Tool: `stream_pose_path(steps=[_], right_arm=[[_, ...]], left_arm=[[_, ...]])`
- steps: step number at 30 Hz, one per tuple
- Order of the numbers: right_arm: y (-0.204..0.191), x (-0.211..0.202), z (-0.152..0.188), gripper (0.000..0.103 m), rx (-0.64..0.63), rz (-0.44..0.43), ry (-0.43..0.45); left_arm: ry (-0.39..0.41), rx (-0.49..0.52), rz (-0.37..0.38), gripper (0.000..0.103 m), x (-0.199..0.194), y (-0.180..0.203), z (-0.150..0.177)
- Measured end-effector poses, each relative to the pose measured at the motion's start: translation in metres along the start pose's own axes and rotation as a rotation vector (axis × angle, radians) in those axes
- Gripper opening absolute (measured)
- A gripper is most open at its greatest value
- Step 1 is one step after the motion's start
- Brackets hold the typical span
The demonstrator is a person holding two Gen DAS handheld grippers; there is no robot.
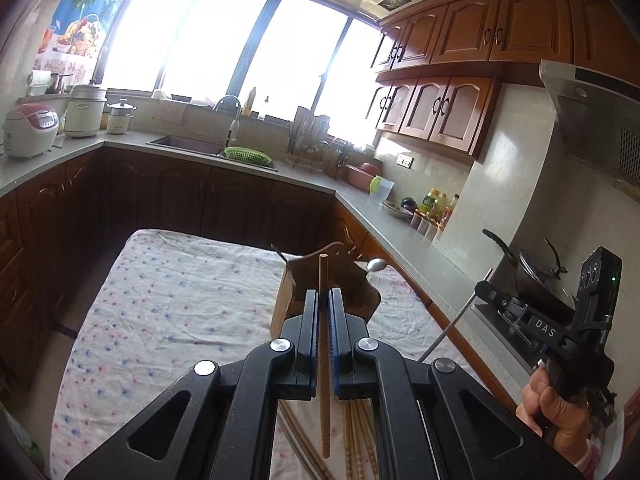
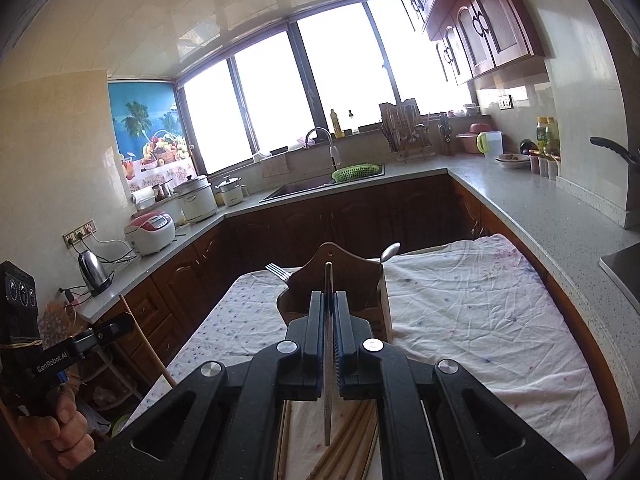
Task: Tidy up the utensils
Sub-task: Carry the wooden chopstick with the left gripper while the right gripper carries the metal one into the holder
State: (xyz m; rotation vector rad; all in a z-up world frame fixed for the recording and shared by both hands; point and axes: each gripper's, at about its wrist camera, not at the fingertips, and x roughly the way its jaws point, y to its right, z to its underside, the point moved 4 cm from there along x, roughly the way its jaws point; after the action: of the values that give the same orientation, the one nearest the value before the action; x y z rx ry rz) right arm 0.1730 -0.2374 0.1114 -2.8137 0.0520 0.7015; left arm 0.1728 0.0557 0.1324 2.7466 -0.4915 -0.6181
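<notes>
A wooden chopstick (image 1: 323, 344) stands clamped between the closed jaws of my left hand-held gripper (image 1: 325, 294), running up the lower centre of the left wrist frame, its ridged tip hanging low and its blunt end poking above the pads. My right hand-held gripper (image 2: 329, 296) is closed the same way on a thin grey metal chopstick (image 2: 328, 360), lower centre of the right wrist frame. Both point slightly downward over the surface (image 1: 168, 304), a table covered in a wrinkled white cloth with small blue and pink flecks. My right hand (image 1: 554, 404) shows at the lower right of the left view, fingers curled around the black handle; my left hand (image 2: 66, 426) grips its handle at the lower left of the right view. Below the jaws, at the bottom centre of each frame, more pale wooden chopsticks (image 2: 348, 436) lie loose on the cloth. Just beyond the fingertips stands a dark wooden utensil holder (image 2: 340, 292) with a curved, scalloped back. A shiny spoon (image 2: 390, 254) rises on its right side and a fork (image 2: 278, 271) sticks out on its left.
</notes>
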Motion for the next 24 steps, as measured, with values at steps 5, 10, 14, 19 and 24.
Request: stream_pose_path(steps=[5, 10, 14, 19, 24], right_arm=[[0.004, 0.014, -0.03, 0.004, -0.005, 0.01, 0.042], [0.009, 0.031, -0.067, 0.004, -0.009, 0.029, 0.101], [0.018, 0.052, -0.091, 0.004, 0.0, 0.049, 0.13], [0.032, 0.083, -0.099, 0.004, 0.015, 0.064, 0.135], [0.044, 0.113, -0.078, 0.004, 0.028, 0.08, 0.11]], left_arm=[[0.063, 0.014, -0.003, 0.002, 0.016, -0.002, -0.027], [0.128, 0.006, -0.006, 0.002, 0.044, -0.005, -0.06], [0.173, -0.011, -0.02, 0.002, 0.078, -0.013, -0.078], [0.195, -0.033, -0.05, 0.002, 0.133, -0.022, -0.081], [0.165, -0.074, -0.073, 0.002, 0.187, -0.032, -0.055]])
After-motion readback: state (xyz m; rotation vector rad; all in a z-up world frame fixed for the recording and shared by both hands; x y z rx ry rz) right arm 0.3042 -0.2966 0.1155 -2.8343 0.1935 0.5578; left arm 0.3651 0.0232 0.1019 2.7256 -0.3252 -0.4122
